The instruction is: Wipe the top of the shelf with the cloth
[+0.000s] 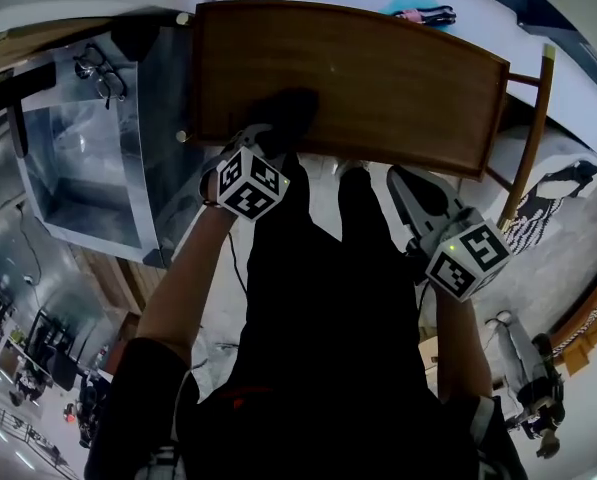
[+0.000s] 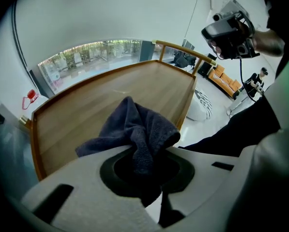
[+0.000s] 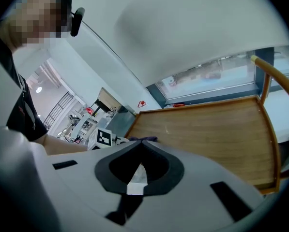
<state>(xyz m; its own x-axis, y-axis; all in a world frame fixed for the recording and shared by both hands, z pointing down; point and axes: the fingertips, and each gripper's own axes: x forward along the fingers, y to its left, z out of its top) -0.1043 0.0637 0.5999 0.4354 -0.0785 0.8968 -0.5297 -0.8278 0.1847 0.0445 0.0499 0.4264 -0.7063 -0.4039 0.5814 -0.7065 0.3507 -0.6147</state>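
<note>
Cloth (image 2: pixel 134 129) is bunched and clamped in the left gripper (image 2: pixel 143 166), at the near edge of the shelf (image 1: pixel 378 78), left of centre. We cannot confirm contact with the wood. The right gripper (image 3: pixel 134 170) is closed on nothing and held off the shelf. We judge the wipe barely begun. The next move calls for pressing the cloth down and sweeping right, clear of the raised rim.

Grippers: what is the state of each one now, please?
Left gripper: closed on the cloth.
Right gripper: closed, holding nothing.
</note>
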